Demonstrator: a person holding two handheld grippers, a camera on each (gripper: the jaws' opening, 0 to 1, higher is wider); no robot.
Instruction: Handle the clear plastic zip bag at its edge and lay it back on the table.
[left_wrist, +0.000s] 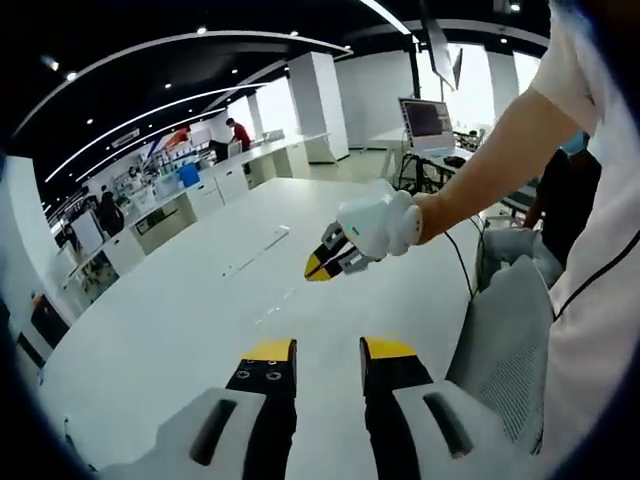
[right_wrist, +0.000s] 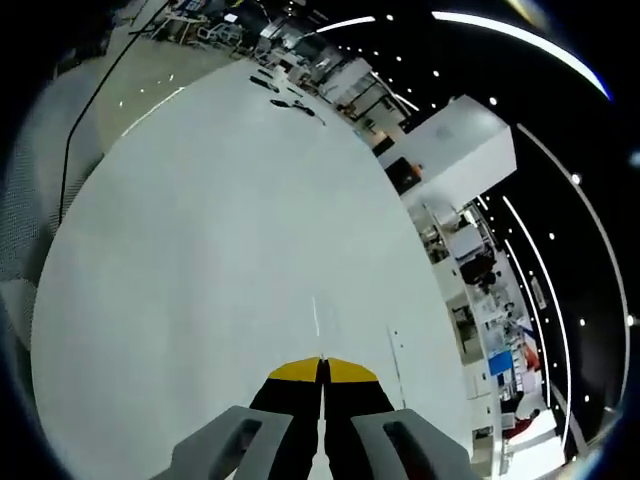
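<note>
Two hand-held grippers hover over a white table (left_wrist: 170, 330) in an open-plan lab, where a clear zip bag (left_wrist: 257, 253) lies flat and all but invisible against the surface. In the left gripper view the bag reads only as a faint glinting outline, beyond the yellow tips and well apart from both tools. Its long axis appears to run diagonally, from near-left to far-right in that view, roughly towards the distant benches. Which end carries the zip cannot be told.

The left gripper (left_wrist: 330, 350) has its 2 jaws spread with open space between them and nothing held. The right gripper (left_wrist: 322, 266), carried in from the right by a person's hand, hangs above the table with its jaws pressed together. The right gripper view shows the same tips meeting in a thin seam, with no film evident between them.

The chief risk looks to be the bag's transparency. A jaw brought down slightly off the edge would likely close on bare tabletop, or push the slick film sideways rather than grip it. With the right jaws closed, they would have to open before any pinch. A shallow bite on the rim could also let the light bag slip free or fold over as it is laid down.
</note>
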